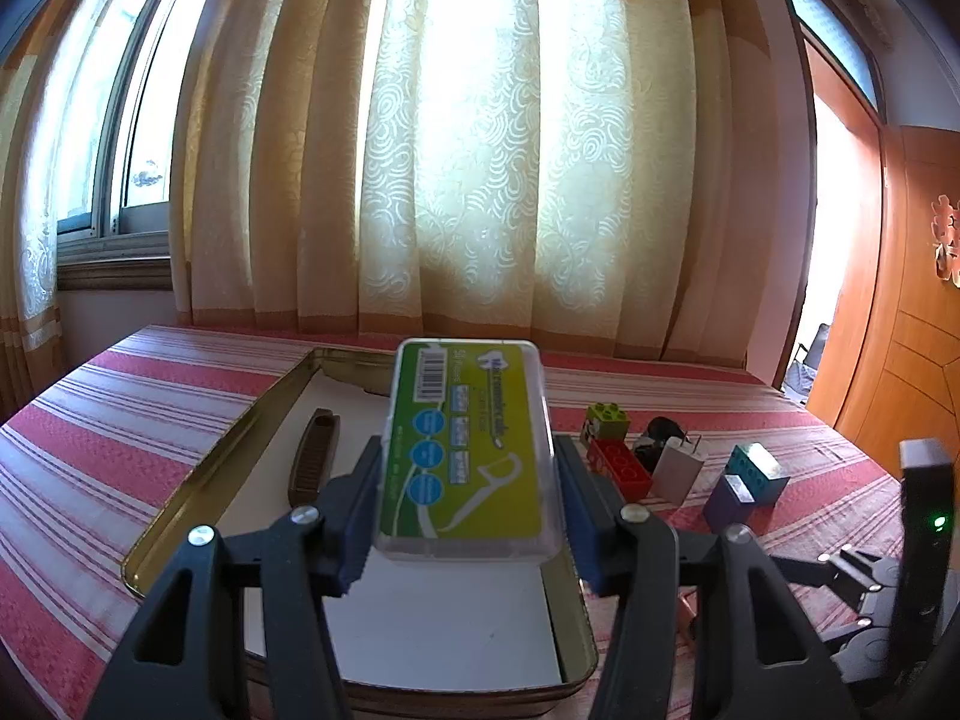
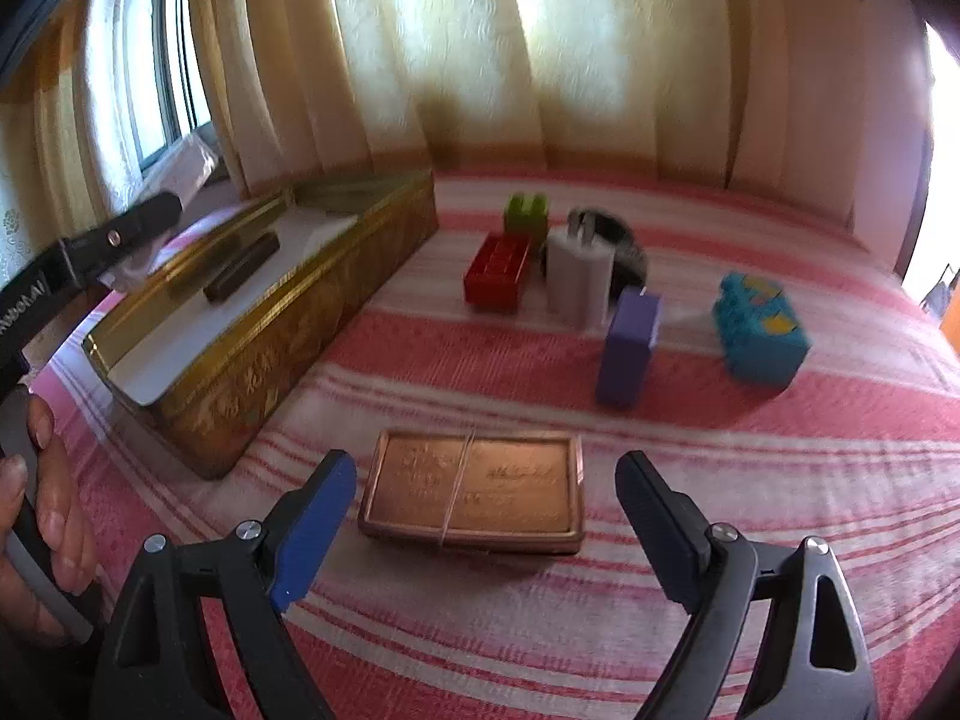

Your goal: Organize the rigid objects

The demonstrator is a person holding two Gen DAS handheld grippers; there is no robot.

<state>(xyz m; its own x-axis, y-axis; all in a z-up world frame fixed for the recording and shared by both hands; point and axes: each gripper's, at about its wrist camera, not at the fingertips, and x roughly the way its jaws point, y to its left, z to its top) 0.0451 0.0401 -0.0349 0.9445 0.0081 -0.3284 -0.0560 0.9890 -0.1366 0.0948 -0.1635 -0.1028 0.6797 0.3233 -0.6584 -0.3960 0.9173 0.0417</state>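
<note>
My left gripper [image 1: 468, 504] is shut on a clear floss-pick box with a green and yellow label [image 1: 471, 444], held above the open gold tin [image 1: 198, 480]. A brown comb [image 1: 315, 459] lies on the tin's white lining. In the right wrist view my right gripper [image 2: 486, 531] stands open, its blue pads to either side of a flat copper-coloured tin [image 2: 474, 489] bound by a thin band and lying on the striped cloth. The pads do not touch it. The gold tin [image 2: 282, 330] with the comb [image 2: 243, 267] sits to the left.
Beyond the copper tin stand a red brick [image 2: 498, 270], a green brick [image 2: 527, 217], a white charger plug [image 2: 577, 276] against a dark round object, a purple block [image 2: 630, 345] and a teal block [image 2: 759, 330]. A person's hand [image 2: 42, 516] holds the left gripper's handle.
</note>
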